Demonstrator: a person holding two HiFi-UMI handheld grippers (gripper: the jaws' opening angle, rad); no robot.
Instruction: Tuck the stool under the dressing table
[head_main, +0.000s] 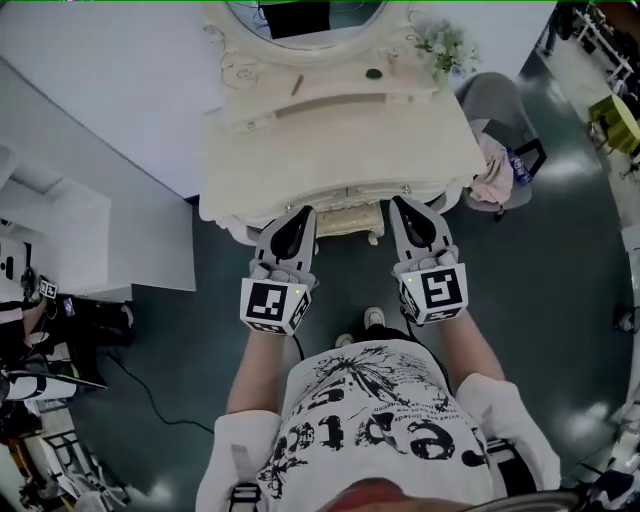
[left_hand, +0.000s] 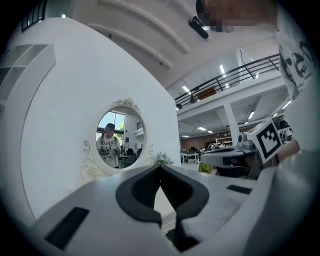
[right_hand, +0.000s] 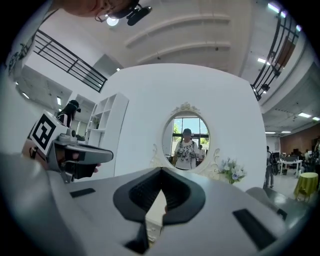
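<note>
A cream dressing table (head_main: 330, 140) with an oval mirror (head_main: 300, 20) stands in front of me against a white wall panel. Under its front edge shows the ornate cream rim and one leg of the stool (head_main: 350, 217); the rest of it is hidden by the tabletop. My left gripper (head_main: 303, 212) and right gripper (head_main: 400, 203) hover at the table's front edge, either side of that rim. Both are shut, tips meeting with nothing between them. In the left gripper view the left gripper (left_hand: 160, 167) points at the mirror (left_hand: 114, 140). The right gripper (right_hand: 161, 171) faces the mirror (right_hand: 186, 141) too.
A vase of flowers (head_main: 445, 45) stands on the table's back right corner. A grey chair (head_main: 500, 100) with pink cloth draped on it is right of the table. A white shelf unit (head_main: 60, 220) is at left, with a cable (head_main: 150, 395) on the dark floor.
</note>
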